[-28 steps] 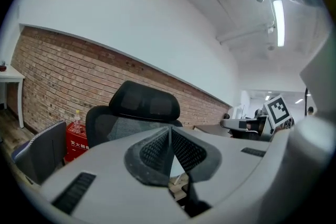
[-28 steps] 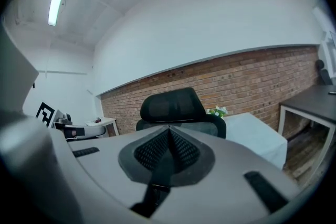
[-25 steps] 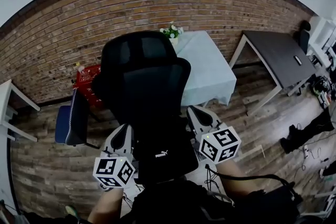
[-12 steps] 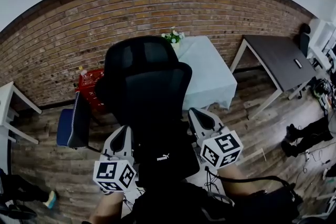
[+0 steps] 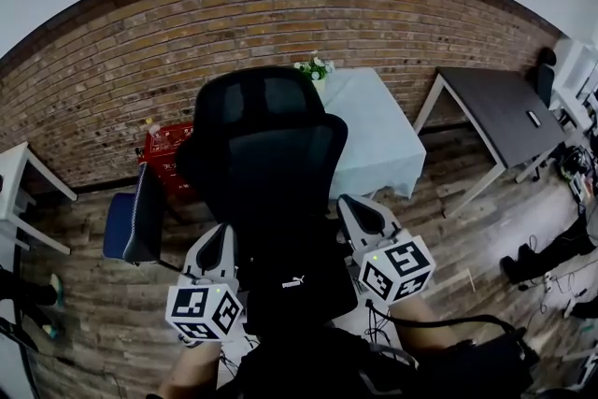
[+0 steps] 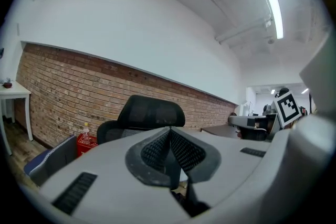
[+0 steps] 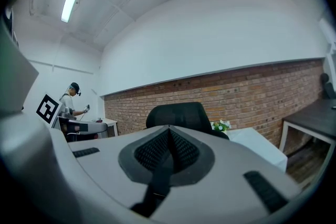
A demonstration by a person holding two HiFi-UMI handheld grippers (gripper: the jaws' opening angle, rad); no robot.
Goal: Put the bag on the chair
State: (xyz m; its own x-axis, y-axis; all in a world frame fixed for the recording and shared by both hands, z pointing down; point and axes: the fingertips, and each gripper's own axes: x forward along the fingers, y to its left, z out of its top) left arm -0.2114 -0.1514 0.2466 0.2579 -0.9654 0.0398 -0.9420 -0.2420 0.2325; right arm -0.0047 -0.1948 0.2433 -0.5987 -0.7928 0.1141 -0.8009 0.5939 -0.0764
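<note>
A black bag (image 5: 299, 280) with a small white logo hangs between my two grippers, low in the head view. It sits in front of the black mesh office chair (image 5: 266, 145) and hides the chair's seat. My left gripper (image 5: 220, 236) is at the bag's left side, shut on a black strap (image 6: 185, 194). My right gripper (image 5: 355, 208) is at the bag's right side, shut on another black strap (image 7: 157, 181). Both gripper views look over the shut jaws at the chair's headrest (image 6: 149, 113) (image 7: 181, 115). Whether the bag touches the seat is hidden.
Behind the chair stands a table with a pale blue cloth (image 5: 374, 131) and flowers, against a brick wall. A dark table (image 5: 500, 103) is at the right, a blue chair (image 5: 131, 215) and red crate (image 5: 166, 145) at the left. Cables lie on the floor at the right. A person (image 7: 71, 99) stands far off.
Both grippers keep their hold on the bag in front of the chair, nearly in place. Someone's feet have moved along the floor at the left edge.
</note>
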